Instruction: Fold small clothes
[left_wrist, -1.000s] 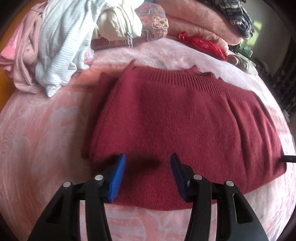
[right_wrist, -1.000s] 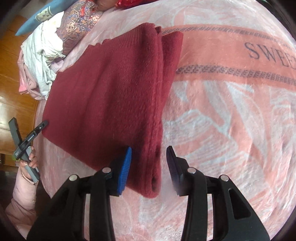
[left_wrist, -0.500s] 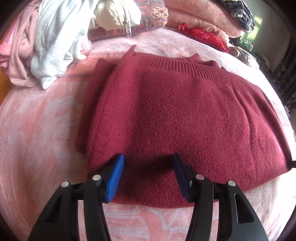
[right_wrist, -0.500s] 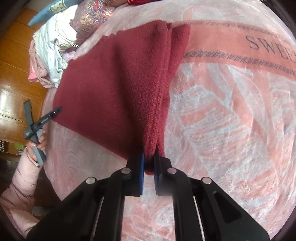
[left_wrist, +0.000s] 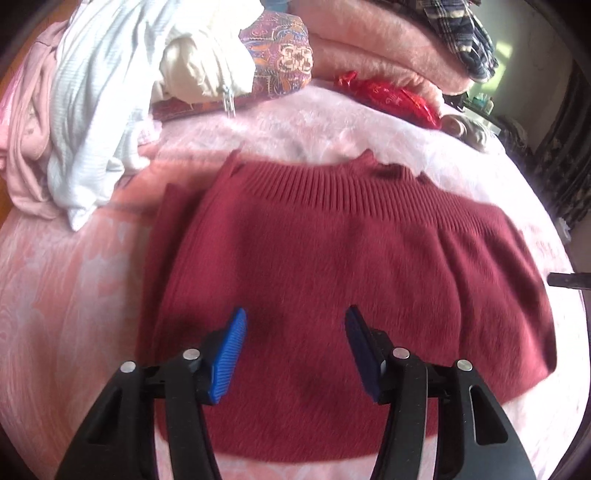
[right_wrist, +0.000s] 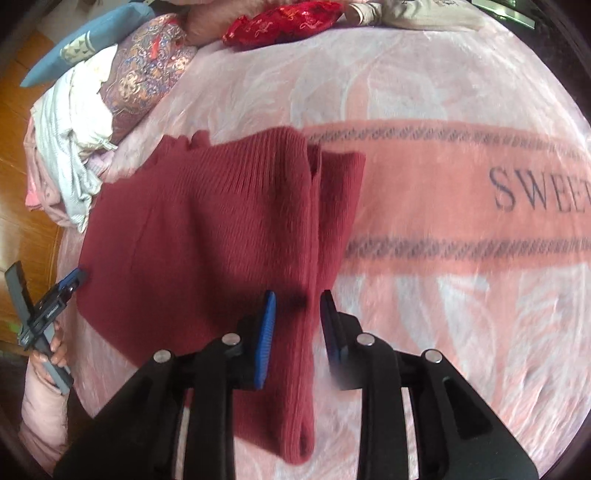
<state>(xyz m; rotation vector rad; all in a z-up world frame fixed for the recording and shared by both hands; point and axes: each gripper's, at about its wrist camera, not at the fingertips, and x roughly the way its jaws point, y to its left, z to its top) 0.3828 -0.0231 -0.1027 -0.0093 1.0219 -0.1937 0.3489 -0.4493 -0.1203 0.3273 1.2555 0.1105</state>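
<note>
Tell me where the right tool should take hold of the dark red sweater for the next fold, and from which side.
Probably the thick folded edge of the dark red sweater, come at from above. It forms a raised ridge already lying between the right tool and its parted fingers, which have just been opening and press on nothing.

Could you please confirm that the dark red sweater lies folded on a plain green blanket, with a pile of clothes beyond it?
Not quite: the blanket is pink with a pale leaf pattern and a lettered band, not plain green, as the right wrist view shows. The dark red sweater does lie folded on it, with the pile of clothes beyond.
</note>
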